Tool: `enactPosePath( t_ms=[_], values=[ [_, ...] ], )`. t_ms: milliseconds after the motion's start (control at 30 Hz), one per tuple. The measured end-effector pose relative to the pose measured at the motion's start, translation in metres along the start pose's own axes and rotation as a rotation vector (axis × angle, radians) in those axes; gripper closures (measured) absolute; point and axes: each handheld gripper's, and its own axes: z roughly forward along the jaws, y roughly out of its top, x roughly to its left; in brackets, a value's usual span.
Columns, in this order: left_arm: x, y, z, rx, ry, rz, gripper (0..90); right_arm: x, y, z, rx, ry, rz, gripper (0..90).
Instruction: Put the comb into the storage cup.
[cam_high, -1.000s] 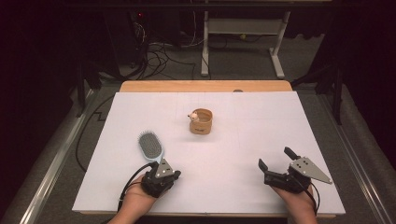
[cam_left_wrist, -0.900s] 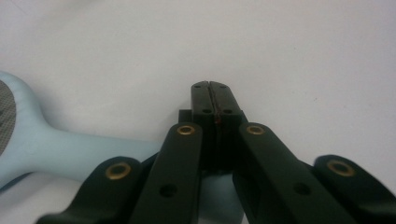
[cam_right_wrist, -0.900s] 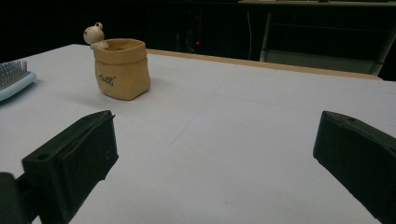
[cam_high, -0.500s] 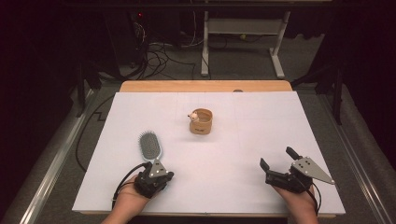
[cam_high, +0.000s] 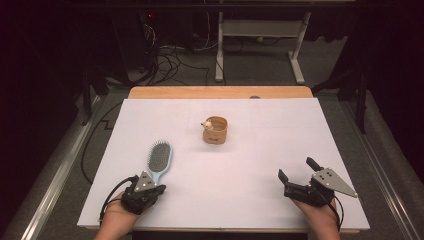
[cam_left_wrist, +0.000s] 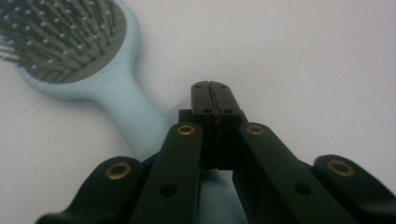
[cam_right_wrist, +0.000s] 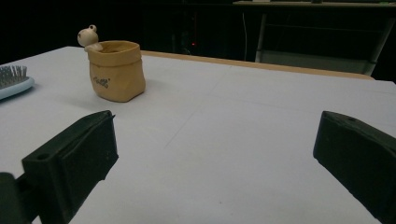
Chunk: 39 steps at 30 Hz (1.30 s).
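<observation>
Overhead forward-down; two low gripper close-ups

left hand-held gripper (cam_high: 148, 186) | slid back toward table's near-left edge | off hairbrush (cam_high: 159, 159) handle

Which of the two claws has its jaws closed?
The left claw, beside the light blue hairbrush: its jaws meet. The right claw stands wide open.

1. A lab or test room, dimly lit beyond the work surface.
2. The wooden table (cam_high: 220, 92) is covered by a plain white sheet (cam_high: 280, 145), like a staged recording bench.
3. Loose cables (cam_high: 172, 57) sprawl across the grey carpeted floor (cam_high: 260, 70) behind.
4. A white metal desk frame (cam_high: 260, 37) stands farther back among dark equipment.
</observation>
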Motion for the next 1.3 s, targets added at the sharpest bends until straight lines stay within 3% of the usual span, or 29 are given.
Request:
enactPosePath(
  t_ms=[267,633,933,1300],
  values=[
    [0.023,0.002,-0.009,-0.013,0.044,-0.044,90.0,-0.001,0.000,0.000,-0.002,-0.004,0.008,0.4],
    [0.033,0.005,-0.013,-0.030,0.076,-0.049,90.0,0.000,0.001,-0.001,-0.006,-0.002,0.004,0.4],
    [0.032,0.009,-0.018,-0.085,0.035,-0.062,90.0,-0.001,0.001,-0.001,-0.007,-0.004,0.003,0.4],
    [0.038,0.016,-0.025,-0.202,-0.005,-0.132,89.9,-0.001,0.001,-0.001,-0.008,-0.007,0.004,0.4]
  ],
)
